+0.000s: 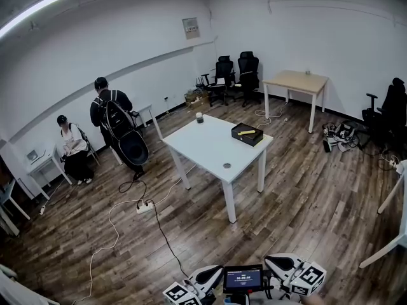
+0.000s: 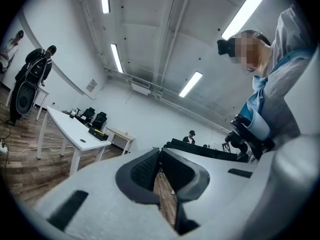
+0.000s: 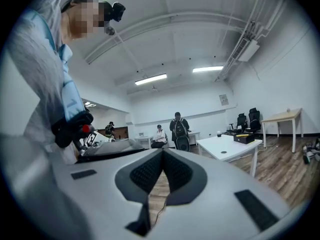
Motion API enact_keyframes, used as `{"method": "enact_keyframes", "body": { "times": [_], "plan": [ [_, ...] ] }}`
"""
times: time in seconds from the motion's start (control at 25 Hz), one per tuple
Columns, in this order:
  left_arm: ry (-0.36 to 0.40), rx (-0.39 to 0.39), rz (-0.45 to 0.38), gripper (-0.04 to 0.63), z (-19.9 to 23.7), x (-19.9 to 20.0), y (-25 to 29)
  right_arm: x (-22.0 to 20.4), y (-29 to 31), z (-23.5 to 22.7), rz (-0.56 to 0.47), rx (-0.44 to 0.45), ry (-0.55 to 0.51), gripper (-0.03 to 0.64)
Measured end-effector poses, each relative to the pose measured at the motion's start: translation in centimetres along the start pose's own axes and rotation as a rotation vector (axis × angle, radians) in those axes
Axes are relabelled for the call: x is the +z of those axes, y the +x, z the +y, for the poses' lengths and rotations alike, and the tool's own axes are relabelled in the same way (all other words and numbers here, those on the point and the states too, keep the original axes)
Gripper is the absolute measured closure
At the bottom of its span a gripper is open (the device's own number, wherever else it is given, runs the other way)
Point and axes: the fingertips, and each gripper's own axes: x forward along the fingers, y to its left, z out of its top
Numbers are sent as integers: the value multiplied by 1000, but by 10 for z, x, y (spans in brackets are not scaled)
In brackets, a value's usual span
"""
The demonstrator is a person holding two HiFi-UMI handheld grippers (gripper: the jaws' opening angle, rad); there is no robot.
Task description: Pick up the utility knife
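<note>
We hold both grippers low at the near edge of the head view, well apart from the white table [image 1: 206,150] in the middle of the room; a small dark screen [image 1: 242,278] sits between them. The left gripper [image 2: 160,153] is clenched, its ribbed pads meeting at the tips with nothing between them, only wooden floor showing through the gap lower down. The right gripper [image 3: 162,155] is likewise clenched on nothing.

The utility knife [image 1: 247,133], as far as we can tell the yellow thing, lies on top of a black box [image 1: 254,140] at the table's far right corner; it is too small for us to make out more. On the same table a dark cup [image 1: 199,117] stands at the far end and a small round object [image 1: 227,166] lies near the front edge.

By the left wall one person [image 1: 109,110] stands with a black backpack and another person [image 1: 73,150] sits; a power strip [image 1: 144,206] lies on the floor near the table; black office chairs [image 1: 235,72] and a wooden table [image 1: 297,81] stand at the back.
</note>
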Motion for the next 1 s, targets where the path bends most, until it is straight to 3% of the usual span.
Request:
{"method": "enact_keyframes", "body": {
  "times": [0.16, 0.52, 1.0],
  "plan": [
    [-6, 1, 11, 577, 4, -4, 13, 1, -1, -15, -28, -2, 20, 586],
    [-30, -16, 42, 577, 16, -8, 55, -3, -3, -56, 11, -26, 37, 586],
    [-1, -47, 66, 577, 46, 1, 160, 25, -9, -156, -6, -55, 28, 586]
  ]
}}
